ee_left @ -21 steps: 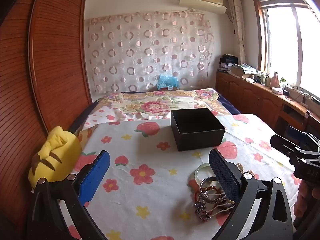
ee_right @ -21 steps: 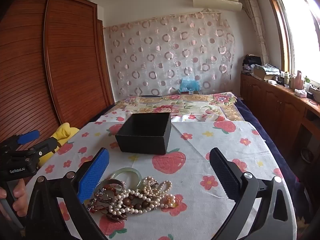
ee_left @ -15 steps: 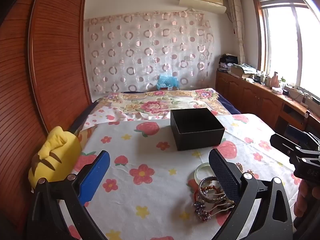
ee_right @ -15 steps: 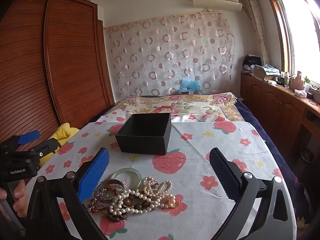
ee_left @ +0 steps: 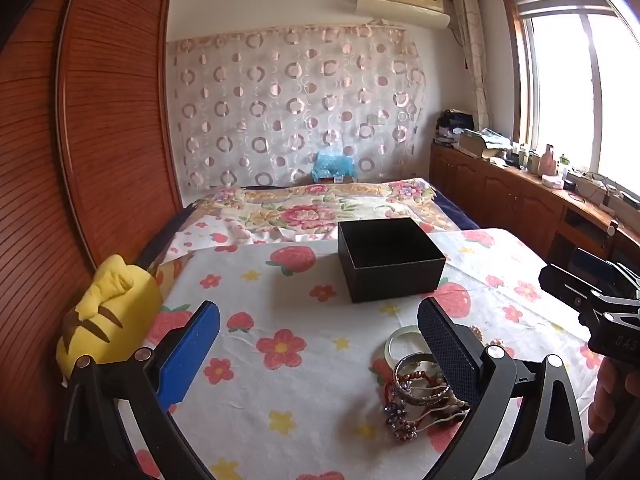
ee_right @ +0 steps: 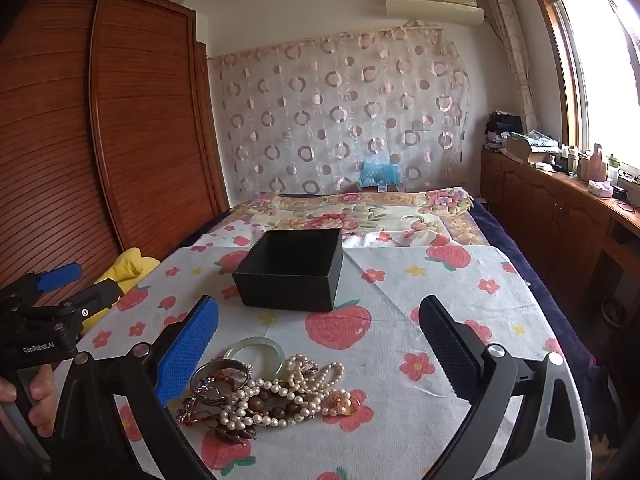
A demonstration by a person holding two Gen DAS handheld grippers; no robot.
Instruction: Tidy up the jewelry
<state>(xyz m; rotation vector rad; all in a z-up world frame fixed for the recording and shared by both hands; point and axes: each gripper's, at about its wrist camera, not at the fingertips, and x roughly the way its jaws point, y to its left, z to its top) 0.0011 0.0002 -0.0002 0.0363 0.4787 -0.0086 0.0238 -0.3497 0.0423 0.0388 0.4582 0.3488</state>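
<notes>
Left claw [ee_left: 318, 344]: fingers spread wide, released, nothing between them, hovering over the near left part of the counter [ee_left: 304, 396], which wears a strawberry-and-flower cloth. Right claw [ee_right: 319, 344]: likewise spread and released, hovering over the near middle of the counter. Jewelry pile [ee_right: 272, 392] lies on the cloth at the near edge, between the right claw's fingers but untouched: pearl strands [ee_right: 308, 376], brown beads, metal bangles [ee_right: 218, 376]. A pale green bangle [ee_right: 256, 354] sits at the pile's far side, touching it. From the left wrist view the pile is beside and partly behind the black right finger [ee_left: 450, 350]. Black open box [ee_right: 292, 270] stands farther back, mid-counter, well apart from the pile; its inside is too dark to read. Yellow plush [ee_left: 108, 316] at the counter's left edge. Flowered bed [ee_right: 360, 214] beyond.
</notes>
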